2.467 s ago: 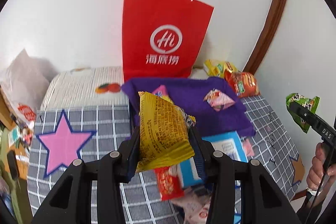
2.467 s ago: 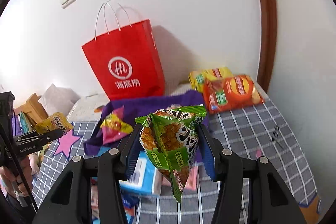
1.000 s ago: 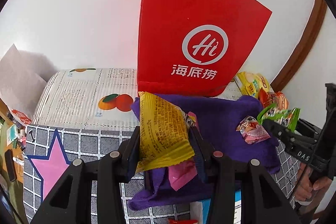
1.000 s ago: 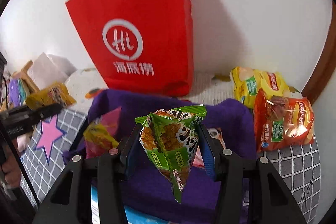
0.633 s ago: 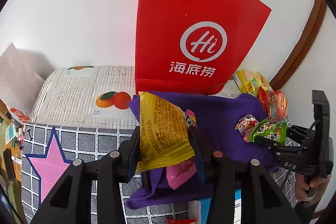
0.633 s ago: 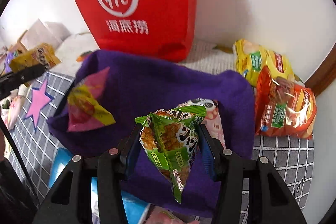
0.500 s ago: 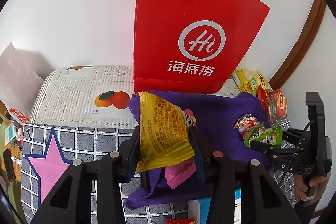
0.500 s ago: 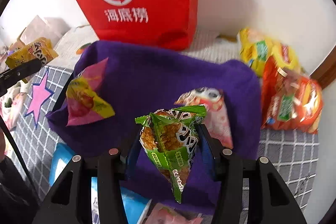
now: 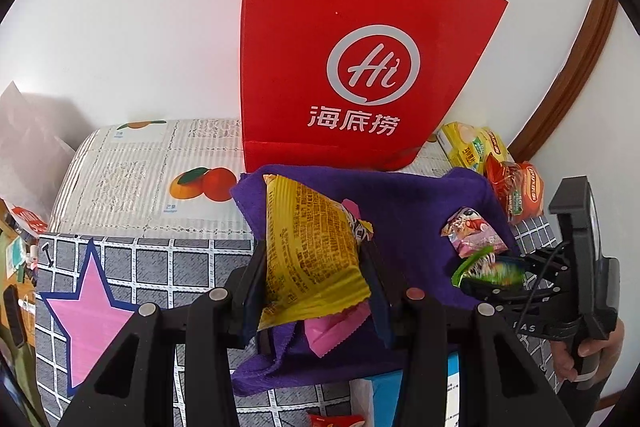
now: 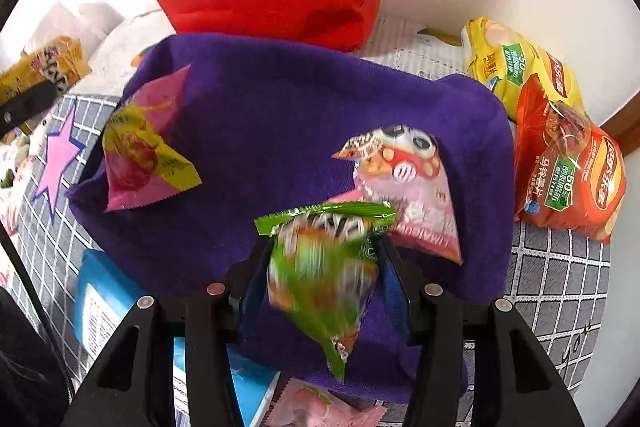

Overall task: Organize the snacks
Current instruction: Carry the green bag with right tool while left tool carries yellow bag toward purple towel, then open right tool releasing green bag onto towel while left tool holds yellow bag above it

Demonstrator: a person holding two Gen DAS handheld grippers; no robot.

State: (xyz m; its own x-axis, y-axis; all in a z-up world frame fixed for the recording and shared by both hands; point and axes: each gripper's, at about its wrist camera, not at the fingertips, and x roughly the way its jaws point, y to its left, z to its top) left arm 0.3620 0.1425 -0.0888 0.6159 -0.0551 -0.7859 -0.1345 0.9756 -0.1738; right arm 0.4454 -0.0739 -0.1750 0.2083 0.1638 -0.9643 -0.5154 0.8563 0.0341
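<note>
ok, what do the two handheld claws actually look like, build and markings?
Both alike: the left claw and right claw have matte black angular linkage arms with silver round pivot bolts and blue inner finger pads. Seen from the left wrist view, the right unit has a black upright handle, thin black cables and partly hidden white lettering.

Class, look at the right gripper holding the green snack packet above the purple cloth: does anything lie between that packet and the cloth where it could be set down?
Partly. The pink pig-face packet lies on the purple cloth just beyond the green snack packet in the right gripper; cloth to its left looks bare.
</note>
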